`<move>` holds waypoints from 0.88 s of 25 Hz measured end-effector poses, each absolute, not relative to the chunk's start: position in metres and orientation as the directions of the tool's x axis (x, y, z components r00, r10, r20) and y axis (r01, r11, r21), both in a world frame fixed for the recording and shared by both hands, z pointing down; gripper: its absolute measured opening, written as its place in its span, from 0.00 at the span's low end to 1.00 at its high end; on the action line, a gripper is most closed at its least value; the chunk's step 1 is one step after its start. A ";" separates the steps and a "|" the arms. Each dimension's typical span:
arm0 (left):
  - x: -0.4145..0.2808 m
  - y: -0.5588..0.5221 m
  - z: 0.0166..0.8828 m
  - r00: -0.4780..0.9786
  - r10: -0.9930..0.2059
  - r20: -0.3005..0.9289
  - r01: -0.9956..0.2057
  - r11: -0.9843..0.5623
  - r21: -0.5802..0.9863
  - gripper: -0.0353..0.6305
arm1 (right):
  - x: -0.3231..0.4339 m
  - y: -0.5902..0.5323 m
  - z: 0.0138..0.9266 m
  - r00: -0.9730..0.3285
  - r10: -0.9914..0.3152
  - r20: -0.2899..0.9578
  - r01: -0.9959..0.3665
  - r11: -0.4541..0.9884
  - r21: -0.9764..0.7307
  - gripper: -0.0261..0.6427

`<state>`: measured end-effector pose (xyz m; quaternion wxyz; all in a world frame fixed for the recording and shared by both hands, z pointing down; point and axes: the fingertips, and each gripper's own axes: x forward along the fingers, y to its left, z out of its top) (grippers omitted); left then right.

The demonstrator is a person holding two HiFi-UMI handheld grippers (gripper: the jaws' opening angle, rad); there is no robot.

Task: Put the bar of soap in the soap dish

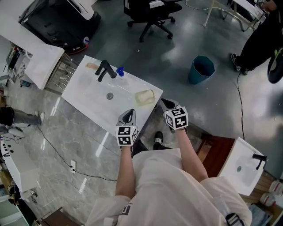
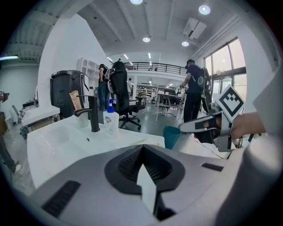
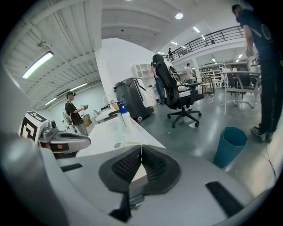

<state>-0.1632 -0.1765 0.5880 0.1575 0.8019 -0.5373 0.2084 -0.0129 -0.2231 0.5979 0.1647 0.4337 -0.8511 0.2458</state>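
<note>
A white washbasin counter [image 1: 90, 99] stands in front of me with a black tap [image 1: 105, 69] and a blue-capped pump bottle [image 1: 120, 70]. A pale yellow soap dish [image 1: 144, 97] sits near the counter's right corner; I cannot tell whether anything lies in it. A tan bar-like thing [image 1: 92, 65] lies at the far edge behind the tap. My left gripper [image 1: 128, 113] hovers at the counter's near edge, jaws shut and empty. My right gripper [image 1: 166, 104] hangs just off the right corner beside the dish, its jaws also closed together with nothing in them.
A teal bin [image 1: 202, 69] stands on the floor beyond the counter and a black office chair [image 1: 152, 13] farther back. A second white basin [image 1: 245, 165] is at the right. A cable and power strip [image 1: 73, 167] lie on the floor at left. A person [image 1: 261, 39] stands top right.
</note>
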 end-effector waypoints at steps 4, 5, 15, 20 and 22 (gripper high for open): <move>-0.163 -0.173 0.589 0.342 -0.795 0.502 -0.926 -0.375 0.038 0.06 | -0.014 -0.220 0.601 -0.571 -0.650 0.501 -0.818 0.505 -0.277 0.05; -0.162 -0.174 0.589 0.344 -0.794 0.501 -0.926 -0.377 0.038 0.06 | -0.014 -0.220 0.601 -0.571 -0.651 0.500 -0.818 0.504 -0.277 0.05; -0.157 -0.178 0.587 0.361 -0.795 0.489 -0.919 -0.392 0.041 0.06 | -0.011 -0.223 0.599 -0.566 -0.658 0.496 -0.821 0.504 -0.269 0.05; -0.157 -0.177 0.587 0.359 -0.796 0.488 -0.920 -0.390 0.042 0.06 | -0.011 -0.222 0.599 -0.567 -0.656 0.498 -0.820 0.507 -0.265 0.05; -0.157 -0.177 0.586 0.357 -0.796 0.488 -0.921 -0.388 0.041 0.06 | -0.011 -0.223 0.598 -0.567 -0.656 0.498 -0.820 0.508 -0.264 0.05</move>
